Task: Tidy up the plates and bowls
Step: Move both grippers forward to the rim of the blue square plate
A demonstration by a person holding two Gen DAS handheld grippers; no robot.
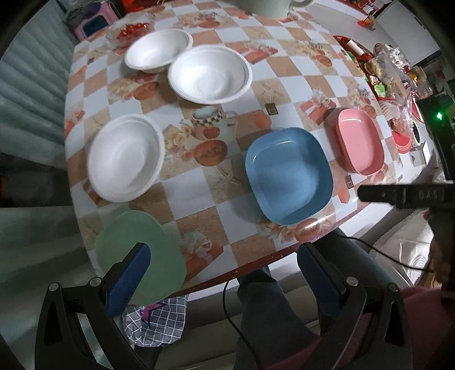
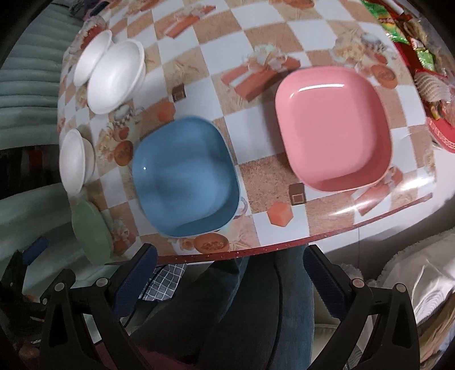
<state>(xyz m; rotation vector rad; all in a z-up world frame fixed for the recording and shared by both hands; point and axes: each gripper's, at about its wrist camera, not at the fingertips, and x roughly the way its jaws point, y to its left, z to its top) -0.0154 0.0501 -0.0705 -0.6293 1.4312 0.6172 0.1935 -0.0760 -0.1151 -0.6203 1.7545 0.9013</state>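
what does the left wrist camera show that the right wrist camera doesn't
Only the left wrist view shows a glass bowl of red items, the base of a pale green pot, and the right gripper's body reaching in from the side. Only the right wrist view shows the left gripper's blue pad. Both show three white bowls, the blue plate, pink plate, green plate, and the checkered tablecloth. Each view shows its own gripper open, holding nothing.

Left tool (image 1: 219, 264) and right tool (image 2: 230, 270) seemingly agape.
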